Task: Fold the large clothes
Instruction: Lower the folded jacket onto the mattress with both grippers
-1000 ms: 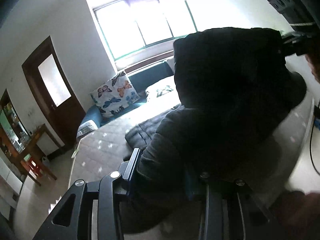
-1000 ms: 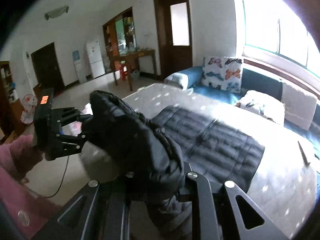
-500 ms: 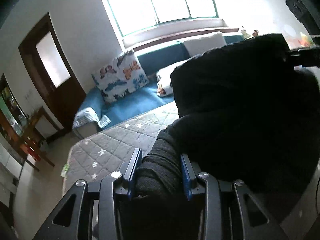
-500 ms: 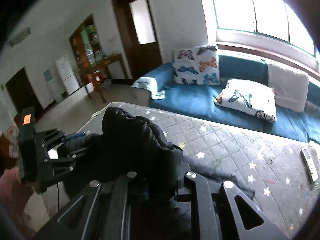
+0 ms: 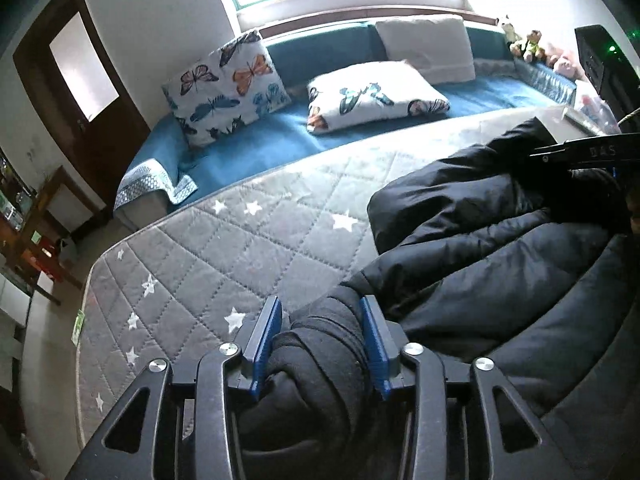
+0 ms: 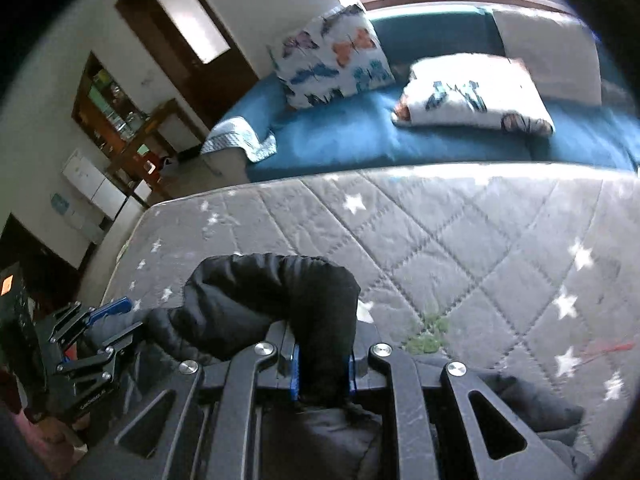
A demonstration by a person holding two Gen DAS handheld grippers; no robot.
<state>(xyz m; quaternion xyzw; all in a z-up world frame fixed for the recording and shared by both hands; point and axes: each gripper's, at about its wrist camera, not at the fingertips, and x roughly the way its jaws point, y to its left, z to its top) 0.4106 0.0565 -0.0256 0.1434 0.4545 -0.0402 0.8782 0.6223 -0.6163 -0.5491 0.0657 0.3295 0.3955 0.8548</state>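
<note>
**Jacket brought down onto the mattress**

While the black jacket [image 5: 500,248] is gripped at two places, it is being laid on the grey starred mattress [image 5: 224,248], most of its bulk bunched at the near right part of that mattress. A knitted cuff [image 5: 320,344] is seen between the blue pads [image 5: 266,340] of the left gripper [image 5: 322,342], whose jaws are opening although the pads are pressed against it. A fold of padded fabric is clamped tight in the right gripper [image 6: 322,368], with a hump of jacket arched just beyond it over the mattress.

The step in hand is judged to be the laying-out before folding. For the next move, the garment would need to be spread flat on the mattress, and the sleeve released cleanly so that it is not dragged back.

Compared with a second ago, the jacket is no longer held up in front of the window: it has been lowered to the mattress. The blue sofa [image 5: 280,140] beyond the mattress, with its butterfly cushions [image 5: 228,84], is now uncovered.
</note>
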